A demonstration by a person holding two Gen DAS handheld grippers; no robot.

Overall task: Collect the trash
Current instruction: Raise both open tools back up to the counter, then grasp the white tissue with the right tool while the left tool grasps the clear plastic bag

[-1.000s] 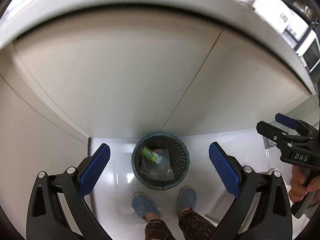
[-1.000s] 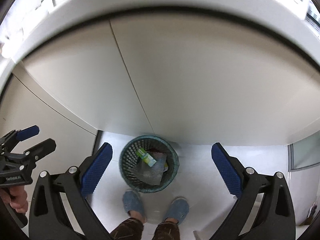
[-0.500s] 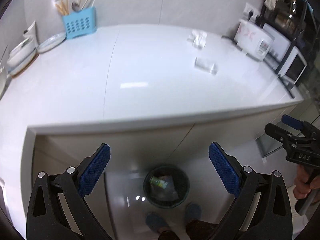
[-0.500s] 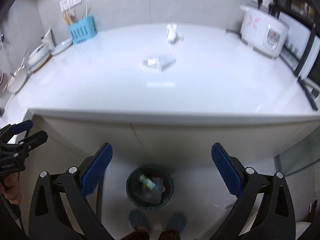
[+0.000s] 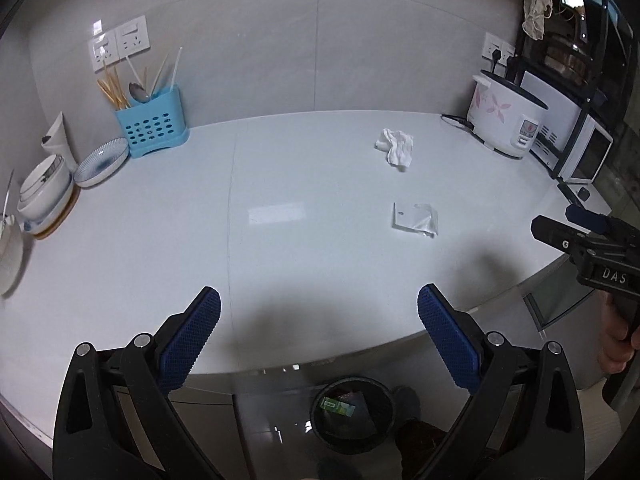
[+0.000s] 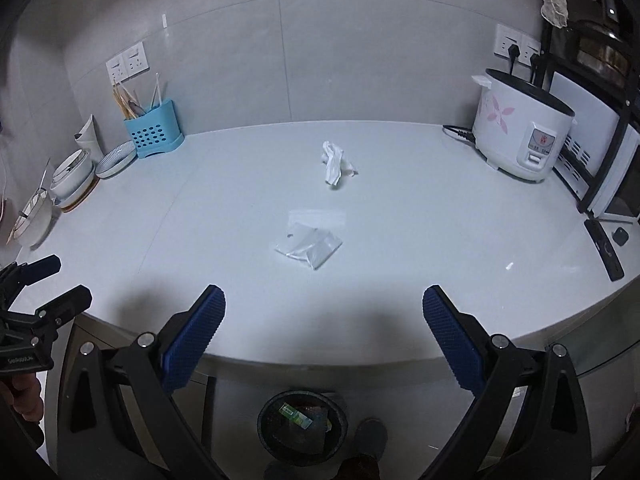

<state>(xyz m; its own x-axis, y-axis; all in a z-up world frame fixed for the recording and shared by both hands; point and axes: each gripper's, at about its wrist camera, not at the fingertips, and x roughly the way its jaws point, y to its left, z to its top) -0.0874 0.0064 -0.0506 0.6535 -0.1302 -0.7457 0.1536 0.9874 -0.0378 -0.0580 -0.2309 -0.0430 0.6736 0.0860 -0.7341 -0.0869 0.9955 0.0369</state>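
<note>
A crumpled white tissue (image 5: 396, 149) (image 6: 335, 163) lies toward the back of the white countertop (image 5: 280, 248) (image 6: 420, 232). Nearer the front edge lies a clear plastic bag (image 5: 415, 219) (image 6: 310, 242). On the floor below the counter stands a dark mesh waste bin (image 5: 352, 416) (image 6: 302, 426) with a green packet and plastic inside. My left gripper (image 5: 319, 322) is open and empty above the counter's front edge. My right gripper (image 6: 324, 322) is open and empty too, with the plastic bag ahead of it. Each gripper shows at the edge of the other's view, the right gripper (image 5: 576, 236) and the left gripper (image 6: 44, 292).
A blue utensil holder (image 5: 152, 128) (image 6: 155, 135), bowls and plates (image 5: 44, 196) (image 6: 76, 178) crowd the back left corner. A white rice cooker (image 5: 506, 122) (image 6: 520, 136) and a black rack with a microwave (image 5: 576, 148) (image 6: 600, 168) stand at right. The person's slippered foot (image 6: 370, 440) is beside the bin.
Both grippers have swung up from looking down at the bin and cabinet fronts to looking across the countertop. The tissue and plastic bag have come into view. Both stay open.
</note>
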